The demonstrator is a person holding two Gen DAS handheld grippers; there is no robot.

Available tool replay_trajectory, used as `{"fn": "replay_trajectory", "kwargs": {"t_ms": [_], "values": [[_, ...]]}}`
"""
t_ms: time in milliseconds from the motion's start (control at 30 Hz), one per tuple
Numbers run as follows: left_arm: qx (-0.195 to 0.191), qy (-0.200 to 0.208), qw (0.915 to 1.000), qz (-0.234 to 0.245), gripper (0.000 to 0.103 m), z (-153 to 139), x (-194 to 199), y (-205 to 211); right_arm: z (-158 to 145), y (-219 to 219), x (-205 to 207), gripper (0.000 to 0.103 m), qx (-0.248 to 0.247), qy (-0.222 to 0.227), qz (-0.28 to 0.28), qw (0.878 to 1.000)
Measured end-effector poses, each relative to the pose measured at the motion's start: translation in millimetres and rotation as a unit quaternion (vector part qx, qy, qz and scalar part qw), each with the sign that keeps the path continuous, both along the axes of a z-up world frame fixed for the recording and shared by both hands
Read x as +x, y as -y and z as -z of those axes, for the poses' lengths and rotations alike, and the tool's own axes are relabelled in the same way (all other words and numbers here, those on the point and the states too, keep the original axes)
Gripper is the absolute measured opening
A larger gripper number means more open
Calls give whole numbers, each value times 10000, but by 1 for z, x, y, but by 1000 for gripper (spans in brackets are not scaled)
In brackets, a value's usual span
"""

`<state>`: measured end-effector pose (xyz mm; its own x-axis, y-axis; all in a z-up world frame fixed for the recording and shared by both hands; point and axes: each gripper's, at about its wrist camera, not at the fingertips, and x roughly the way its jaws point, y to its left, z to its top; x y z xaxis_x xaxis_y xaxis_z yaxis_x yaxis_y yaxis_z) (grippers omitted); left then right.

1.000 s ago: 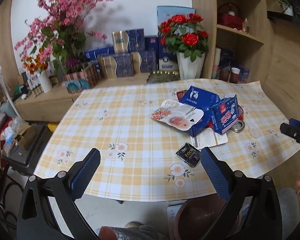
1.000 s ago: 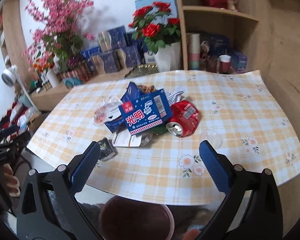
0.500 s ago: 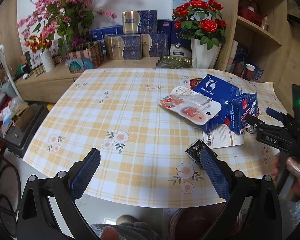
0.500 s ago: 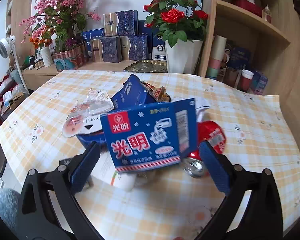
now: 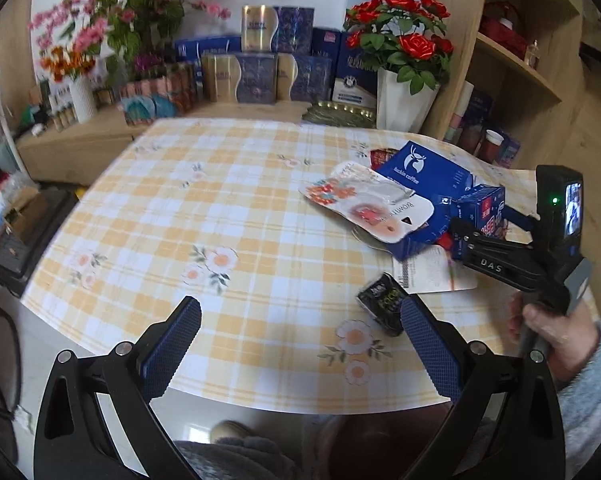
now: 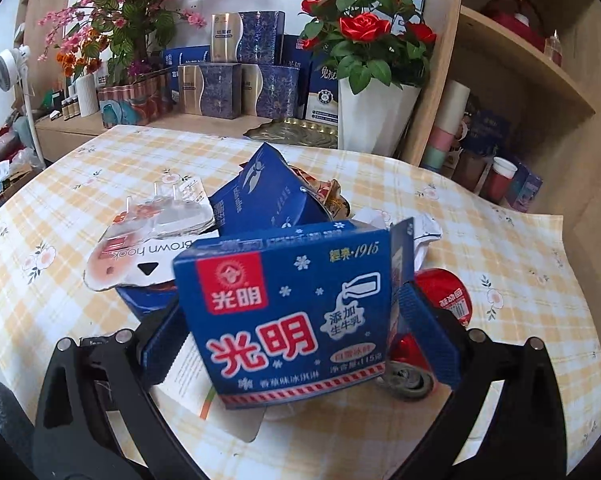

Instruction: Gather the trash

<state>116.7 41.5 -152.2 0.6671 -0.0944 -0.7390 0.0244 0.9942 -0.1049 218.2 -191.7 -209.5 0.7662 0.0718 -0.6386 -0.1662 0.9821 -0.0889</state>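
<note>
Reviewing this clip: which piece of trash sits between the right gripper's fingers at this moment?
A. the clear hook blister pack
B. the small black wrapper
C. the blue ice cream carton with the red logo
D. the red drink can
C: in the right wrist view the blue ice cream carton fills the gap between the right gripper's two fingers, with the red drink can lying behind it on the table.

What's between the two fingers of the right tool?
The blue ice cream carton sits between the right tool's fingers, seen in the right wrist view. Whether they squeeze it yet is unclear.
</note>
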Motion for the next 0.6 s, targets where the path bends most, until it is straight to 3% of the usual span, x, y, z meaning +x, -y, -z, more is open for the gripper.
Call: {"fn": "replay_trajectory", "kwargs": {"t_ms": [67, 100, 300, 533, 600], "values": [[-229, -69, 9997, 40, 94, 2, 3, -1, 0, 4, 2, 95, 161, -52, -69, 9998], [-357, -113, 9993, 53, 90, 3, 5, -2, -1, 6, 1, 84, 217, -36, -124, 9997], [-919, -319, 9952, 80, 71, 12, 21, -5, -16, 14, -13, 83, 340, 174, -233, 9990], [-1797, -682, 9813, 27, 70, 25, 46, -8, -40, 36, -39, 83, 763, 430, -44, 9961], [-2008, -689, 9772, 24, 65, 27, 54, -8, -40, 37, -42, 83, 708, 378, -74, 9967]]}}
